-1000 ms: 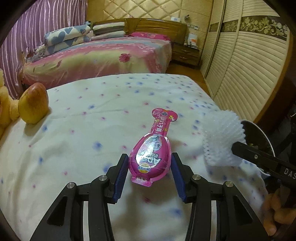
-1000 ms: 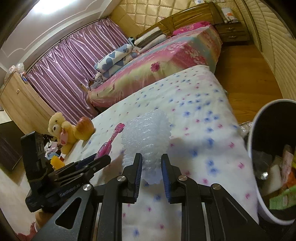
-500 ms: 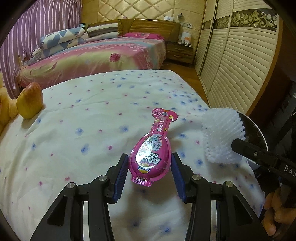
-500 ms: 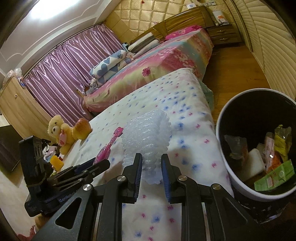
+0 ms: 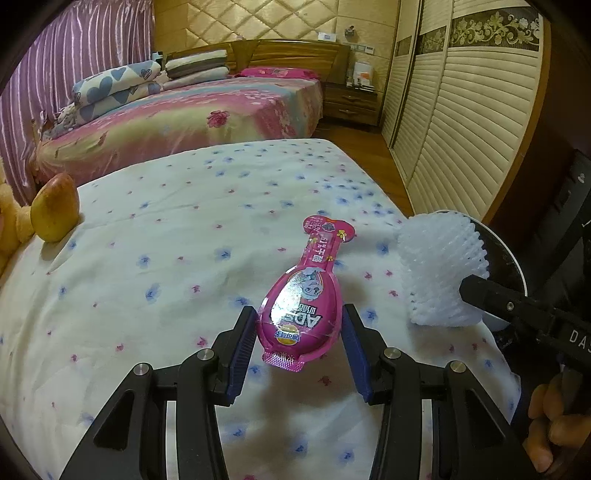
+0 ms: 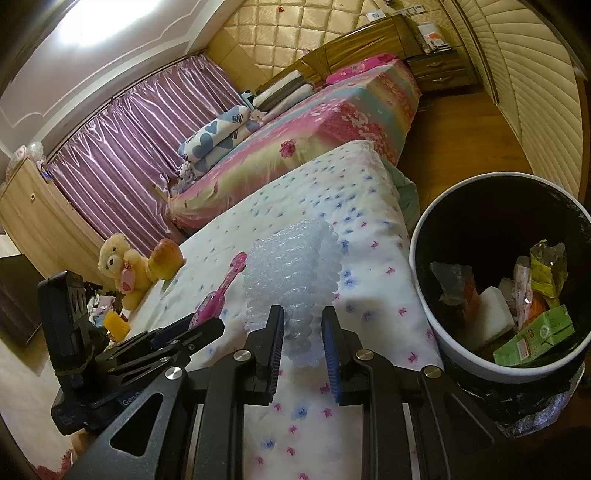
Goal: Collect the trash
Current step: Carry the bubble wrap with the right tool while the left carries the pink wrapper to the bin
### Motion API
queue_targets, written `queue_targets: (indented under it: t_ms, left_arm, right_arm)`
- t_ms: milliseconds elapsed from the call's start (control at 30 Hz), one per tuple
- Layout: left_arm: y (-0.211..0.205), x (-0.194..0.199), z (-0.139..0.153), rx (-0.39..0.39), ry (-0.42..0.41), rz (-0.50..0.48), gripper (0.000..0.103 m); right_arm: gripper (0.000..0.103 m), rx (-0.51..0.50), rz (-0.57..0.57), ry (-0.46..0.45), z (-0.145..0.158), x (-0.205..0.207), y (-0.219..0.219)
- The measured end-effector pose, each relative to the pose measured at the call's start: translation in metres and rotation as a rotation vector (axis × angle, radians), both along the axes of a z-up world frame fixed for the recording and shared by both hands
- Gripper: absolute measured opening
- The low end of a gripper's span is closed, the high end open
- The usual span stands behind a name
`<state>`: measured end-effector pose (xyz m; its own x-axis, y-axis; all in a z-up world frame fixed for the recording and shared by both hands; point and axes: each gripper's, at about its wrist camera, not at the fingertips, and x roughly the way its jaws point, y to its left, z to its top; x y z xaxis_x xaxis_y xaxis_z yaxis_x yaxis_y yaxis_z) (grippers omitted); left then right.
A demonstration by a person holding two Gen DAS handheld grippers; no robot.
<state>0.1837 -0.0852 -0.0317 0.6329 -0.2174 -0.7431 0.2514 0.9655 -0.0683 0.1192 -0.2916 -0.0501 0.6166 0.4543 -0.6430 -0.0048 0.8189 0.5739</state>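
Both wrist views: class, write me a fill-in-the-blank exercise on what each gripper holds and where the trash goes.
1. The left gripper is shut on a ____ packet.
2. The right gripper holds a white foam ____.
3. The bin stands to the ____ of the foam.
4. An apple lies beside a teddy ____.

Missing words: pink; net; right; bear

Warm, dim indoor lighting; a ceiling lamp (image 6: 86, 27) blows out to white at upper left of the right wrist view. Fisheye curvature bends the wardrobe doors (image 5: 461, 122), corners vignette black, and soft shadows fall on the bedsheet (image 5: 184, 258).
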Motion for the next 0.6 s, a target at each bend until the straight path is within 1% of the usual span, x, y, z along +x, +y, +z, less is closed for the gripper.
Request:
queue_targets:
  t_ms: [100, 167, 200, 267, 300, 333, 367, 500, 533, 567, 600]
  left_arm:
    - [0.001, 0.0, -0.002, -0.003, 0.006, 0.002, 0.045]
    - [0.003, 0.0, -0.004, -0.004, 0.011, 0.009, 0.045]
    - [0.005, 0.0, -0.005, -0.006, 0.014, 0.014, 0.045]
    - [0.009, 0.0, -0.008, -0.007, 0.021, 0.027, 0.045]
    - [0.01, 0.001, -0.009, -0.009, 0.025, 0.03, 0.045]
    - [0.012, 0.001, -0.01, -0.01, 0.029, 0.035, 0.045]
    - [0.014, 0.001, -0.01, -0.011, 0.032, 0.038, 0.045]
    - [0.017, 0.002, -0.012, -0.023, 0.04, 0.046, 0.045]
    - [0.018, 0.002, -0.012, -0.025, 0.041, 0.046, 0.045]
    - [0.018, 0.003, -0.012, -0.03, 0.043, 0.045, 0.045]
    - [0.019, 0.003, -0.012, -0.034, 0.045, 0.043, 0.045]
  right_arm:
    - [0.021, -0.035, 0.011, 0.0, 0.0, -0.001, 0.002]
    - [0.026, -0.066, 0.027, 0.003, -0.001, 0.0, 0.006]
    - [0.026, -0.079, 0.033, 0.006, -0.002, 0.002, 0.008]
    - [0.036, -0.094, 0.036, 0.004, -0.004, 0.004, 0.011]
    - [0.053, -0.1, 0.037, 0.004, -0.005, 0.005, 0.012]
    - [0.067, -0.098, 0.033, 0.001, -0.006, 0.007, 0.013]
    - [0.069, -0.098, 0.029, 0.0, -0.008, 0.008, 0.013]
    - [0.07, -0.133, 0.043, 0.025, -0.015, 0.018, 0.02]
    - [0.066, -0.127, 0.034, 0.027, -0.018, 0.019, 0.019]
    - [0.062, -0.121, 0.032, 0.03, -0.019, 0.018, 0.018]
    - [0.043, -0.116, 0.034, 0.033, -0.02, 0.018, 0.018]
